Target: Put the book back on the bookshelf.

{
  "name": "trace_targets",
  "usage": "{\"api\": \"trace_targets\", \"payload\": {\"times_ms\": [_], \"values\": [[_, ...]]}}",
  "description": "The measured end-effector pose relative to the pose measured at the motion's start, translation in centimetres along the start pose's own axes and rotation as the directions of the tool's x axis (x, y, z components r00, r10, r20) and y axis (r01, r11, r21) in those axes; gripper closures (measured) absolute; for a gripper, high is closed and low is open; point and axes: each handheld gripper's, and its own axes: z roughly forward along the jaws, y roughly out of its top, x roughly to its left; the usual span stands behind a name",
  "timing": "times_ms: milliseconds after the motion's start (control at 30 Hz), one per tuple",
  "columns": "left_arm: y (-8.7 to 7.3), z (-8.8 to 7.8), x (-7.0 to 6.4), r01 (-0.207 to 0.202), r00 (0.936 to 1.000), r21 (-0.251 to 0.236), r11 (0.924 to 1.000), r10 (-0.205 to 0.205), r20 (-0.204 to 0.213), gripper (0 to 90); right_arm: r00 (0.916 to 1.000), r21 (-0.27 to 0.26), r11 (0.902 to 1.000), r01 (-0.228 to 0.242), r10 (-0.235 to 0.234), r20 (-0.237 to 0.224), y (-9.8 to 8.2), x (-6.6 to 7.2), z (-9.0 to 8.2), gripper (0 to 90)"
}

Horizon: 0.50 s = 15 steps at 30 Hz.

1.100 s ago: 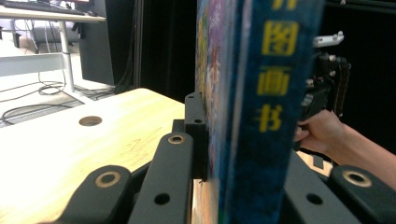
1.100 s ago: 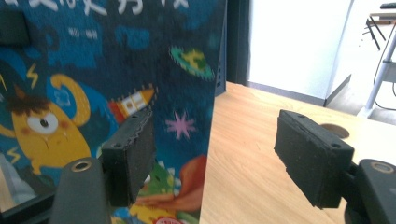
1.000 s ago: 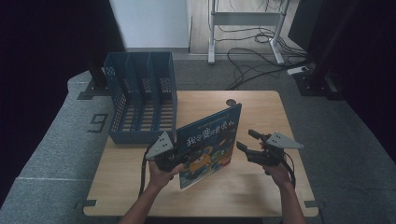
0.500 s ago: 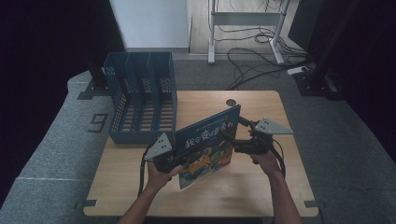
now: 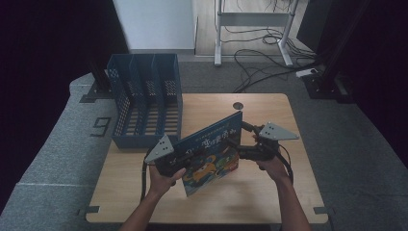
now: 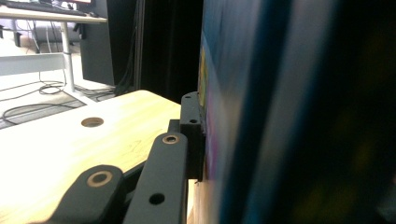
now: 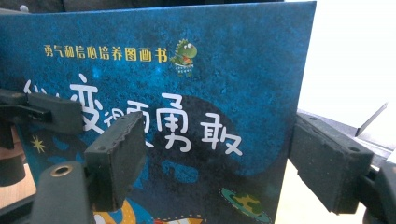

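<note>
One wooden table (image 5: 269, 192), blue rack (image 5: 144, 101), grey floor (image 5: 53, 159).

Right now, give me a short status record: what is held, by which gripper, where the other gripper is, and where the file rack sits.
held item: blue picture book, tilted, lower corner near the table
left gripper: shut on the book's left edge
right gripper: open, fingers straddling the book's right edge; contact cannot be told
file rack: blue, slots look empty, at the table's far left
suggested next: probably close the right gripper before lifting
</note>
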Motion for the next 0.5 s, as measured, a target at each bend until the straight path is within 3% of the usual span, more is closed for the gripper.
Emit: {"api": "trace_targets", "payload": {"times_ms": [267, 500], "values": [[-0.1, 0.0, -0.4, -0.021, 0.9997, -0.013, 0.9997, 0.021, -0.011, 81.7, 1.0, 0.006, 1.0, 0.004, -0.004, 0.003, -0.4, -0.2, -0.2, 20.9], [-0.1, 0.2, -0.2, 0.028, 0.9993, -0.042, 0.9987, -0.029, -0.025, 81.9, 0.999, -0.027, 0.9993, -0.027, 0.028, 0.034, -1.1, -0.9, -1.9, 22.1]]}}
